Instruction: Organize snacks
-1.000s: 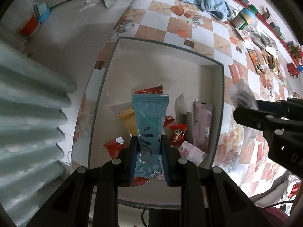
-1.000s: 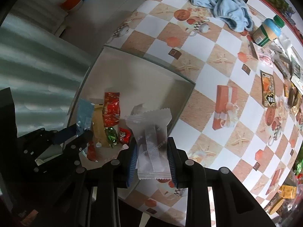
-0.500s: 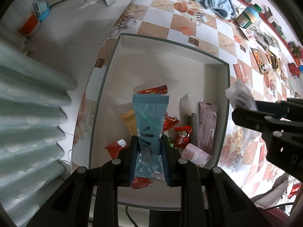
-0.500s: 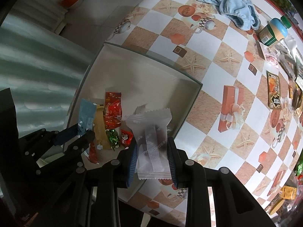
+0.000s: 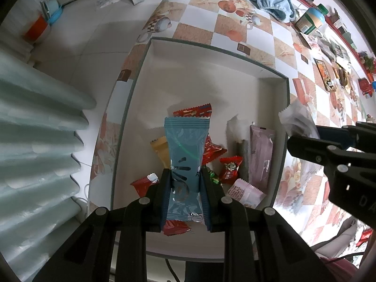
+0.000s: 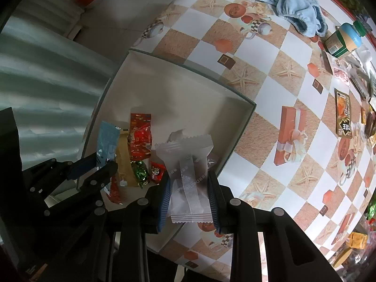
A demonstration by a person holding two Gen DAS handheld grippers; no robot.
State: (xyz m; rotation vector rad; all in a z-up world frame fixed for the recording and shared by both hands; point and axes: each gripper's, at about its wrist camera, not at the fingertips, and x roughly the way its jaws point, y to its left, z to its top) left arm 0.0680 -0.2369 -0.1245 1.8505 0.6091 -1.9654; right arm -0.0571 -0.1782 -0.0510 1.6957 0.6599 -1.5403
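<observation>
Two packets in hand, one per claw, both hanging over the white box (image 5: pixel 150 75) that sits on the checked tablecloth (image 6: pixel 270 54)

Left to right: our left gripper (image 5: pixel 185 197) is pinching the teal packet (image 5: pixel 185 155) across its lower half, pads pressed on both long edges, upper half sticking up free. Below it in the box lie the loose snacks: yellow packet (image 5: pixel 159 148), red wrappers (image 5: pixel 192 111), a small red candy (image 5: pixel 229 168), two pink packets (image 5: pixel 260 152). Our right gripper (image 6: pixel 189 195) is clamped on the white packet (image 6: pixel 188 162) the same way, seam side facing the camera, and it sits over the box's near right wall rather than over the middle

Handling, as we judge it: both are light foil or film pillow packs, soft, slick, crushable contents. Wrapper buckles under the pads, so a mid-body pinch like this one seems right; the crimped ends would likely slip or tear. They should drop clean when let go, no weight to speak of

Hard to read: the box's near wall is behind our own fingers in both views. Print on the packets is too small or mirrored to make out. The red wrapper under the teal packet is mostly covered. Farther right, more snacks (image 6: pixel 343 115) lie along the table edge, squeezed by the lens, so we can't count them. A blue cloth (image 6: pixel 296 2) and a jar (image 6: pixel 345 40) sit at the far end, well apart from the box
</observation>
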